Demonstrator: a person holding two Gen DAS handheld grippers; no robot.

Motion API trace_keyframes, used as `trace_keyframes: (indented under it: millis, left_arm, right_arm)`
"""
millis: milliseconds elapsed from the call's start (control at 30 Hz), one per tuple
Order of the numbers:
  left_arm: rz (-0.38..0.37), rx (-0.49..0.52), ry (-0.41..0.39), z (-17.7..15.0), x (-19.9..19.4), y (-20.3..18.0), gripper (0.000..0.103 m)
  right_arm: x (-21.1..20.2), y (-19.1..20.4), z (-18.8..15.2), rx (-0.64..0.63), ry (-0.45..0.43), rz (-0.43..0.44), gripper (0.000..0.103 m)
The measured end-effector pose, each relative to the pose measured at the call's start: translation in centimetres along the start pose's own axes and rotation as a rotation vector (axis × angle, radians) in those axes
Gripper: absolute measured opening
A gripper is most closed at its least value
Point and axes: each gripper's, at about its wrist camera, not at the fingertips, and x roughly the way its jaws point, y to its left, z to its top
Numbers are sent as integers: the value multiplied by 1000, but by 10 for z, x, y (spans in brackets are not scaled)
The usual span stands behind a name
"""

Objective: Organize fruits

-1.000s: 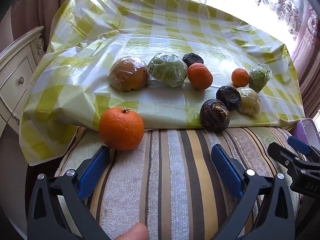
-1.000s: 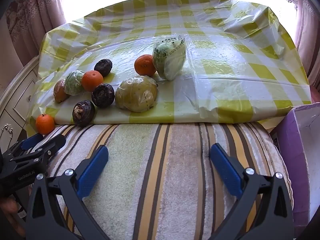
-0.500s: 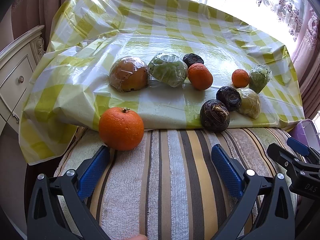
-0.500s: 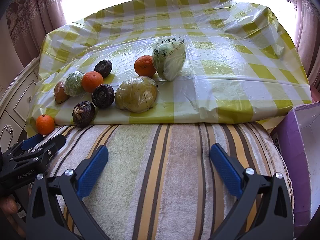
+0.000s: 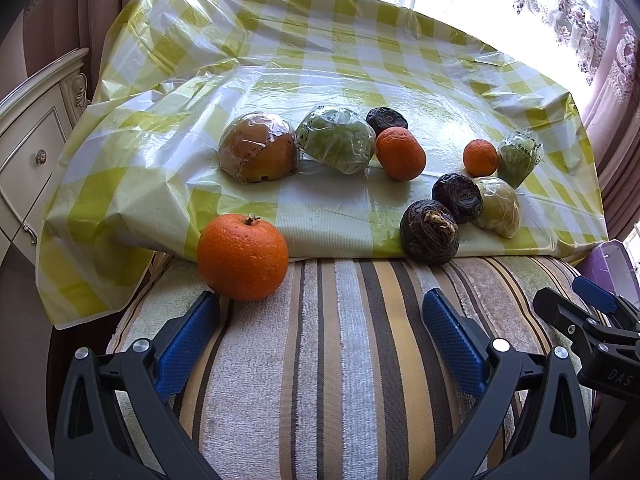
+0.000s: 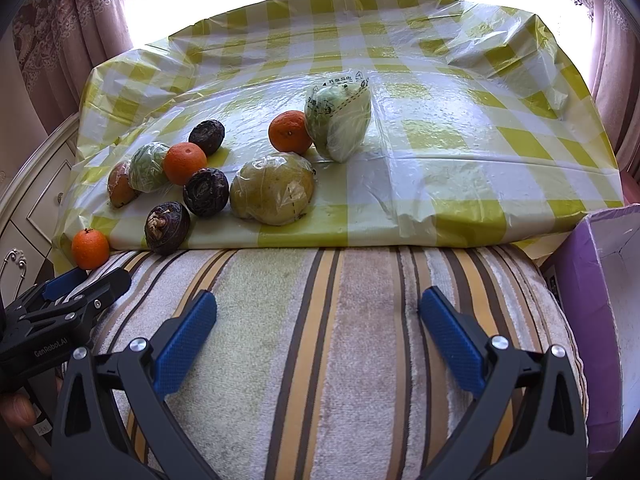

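Several fruits lie on a yellow-checked plastic sheet [image 5: 340, 60]. An orange [image 5: 243, 257] rests on the striped towel [image 5: 340, 360] just past my left gripper's left finger. Further back are a wrapped brown fruit [image 5: 258, 152], a wrapped green one [image 5: 336, 144], two smaller oranges [image 5: 400, 153] [image 5: 480, 157] and dark wrinkled fruits [image 5: 430, 232] [image 5: 458, 198]. My left gripper [image 5: 320, 308] is open over the towel and holds nothing. My right gripper [image 6: 318, 308] is open too, empty, with a wrapped yellow-green fruit [image 6: 272, 188] and a wrapped green one [image 6: 338, 120] ahead.
A purple box [image 6: 600, 300] stands at the right edge of the towel. A white cabinet with drawers [image 5: 28, 140] is at the left. Curtains [image 6: 60, 40] and a bright window lie behind. The right half of the sheet [image 6: 480, 140] holds nothing.
Almost nothing has moved. A fingertip at the bottom edge of the left wrist view has slipped out of sight.
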Motion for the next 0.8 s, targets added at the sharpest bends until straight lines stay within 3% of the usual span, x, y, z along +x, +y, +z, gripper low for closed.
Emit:
trace_keyframes:
  millis: [800]
  left_arm:
    - [-1,-2,0,0,0,0,98]
  right_arm:
    - [4,4,3,-5,3,-7,102]
